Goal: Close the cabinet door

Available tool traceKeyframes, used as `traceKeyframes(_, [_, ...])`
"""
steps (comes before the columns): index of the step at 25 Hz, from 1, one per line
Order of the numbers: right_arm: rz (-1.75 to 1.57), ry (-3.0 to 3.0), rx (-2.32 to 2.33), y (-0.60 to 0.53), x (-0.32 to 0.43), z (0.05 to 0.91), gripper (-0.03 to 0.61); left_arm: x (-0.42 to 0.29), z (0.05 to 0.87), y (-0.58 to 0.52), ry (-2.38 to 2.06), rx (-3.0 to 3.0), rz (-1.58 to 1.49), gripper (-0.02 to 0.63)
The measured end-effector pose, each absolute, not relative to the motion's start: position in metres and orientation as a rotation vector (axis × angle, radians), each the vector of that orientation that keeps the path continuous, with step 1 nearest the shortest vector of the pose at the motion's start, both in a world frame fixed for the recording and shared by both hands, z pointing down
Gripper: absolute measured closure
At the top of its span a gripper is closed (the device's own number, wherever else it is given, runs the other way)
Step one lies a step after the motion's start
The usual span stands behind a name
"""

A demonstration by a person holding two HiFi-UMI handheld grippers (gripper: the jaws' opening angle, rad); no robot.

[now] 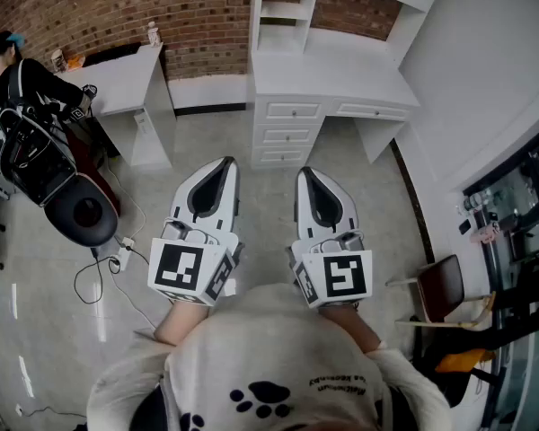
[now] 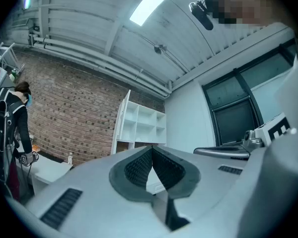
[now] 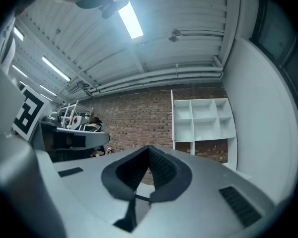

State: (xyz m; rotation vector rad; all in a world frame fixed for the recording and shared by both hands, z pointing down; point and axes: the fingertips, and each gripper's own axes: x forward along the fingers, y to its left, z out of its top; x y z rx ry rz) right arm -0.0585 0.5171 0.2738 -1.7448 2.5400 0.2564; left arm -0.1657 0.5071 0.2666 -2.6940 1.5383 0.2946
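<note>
1. Both tools are clenched shut with nothing in them. The left tool and right tool sit side by side out in front of the person, over the grey floor, well apart from the furniture.
2. Straight ahead there's a white desk with a stack of 3 drawers under its left end, backed up against a brick wall.
3. On top of it stands a white shelf unit with open cubbies.
4. The cabinet door: pretty sure it's the white panel sticking out from the left edge of that shelf unit, so it's standing open. Neither tool touches it.
5. Left of that is a 2nd, smaller white desk with a small bottle at its back corner.
6. Far left, a person in dark gear is next to it, with cables trailing over the floor.
7. Right side: a plain white wall, dark-framed windows, and a chair with a brown seat.
8. Overhead is a ribbed white ceiling with a strip light.
</note>
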Motion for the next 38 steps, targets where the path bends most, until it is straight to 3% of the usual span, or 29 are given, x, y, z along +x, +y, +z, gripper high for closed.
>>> traceKeyframes(17, [0.213,2.514,-1.745,0.483,-0.052,0.276,0.568,-0.16,0.275,0.474,1.532,-2.734,0.294,0.603])
traceKeyframes(38, [0.204,2.595,-1.545,0.279,-0.008,0.265,0.568,-0.111,0.264,0.285,1.635,-2.646,0.286,0.603])
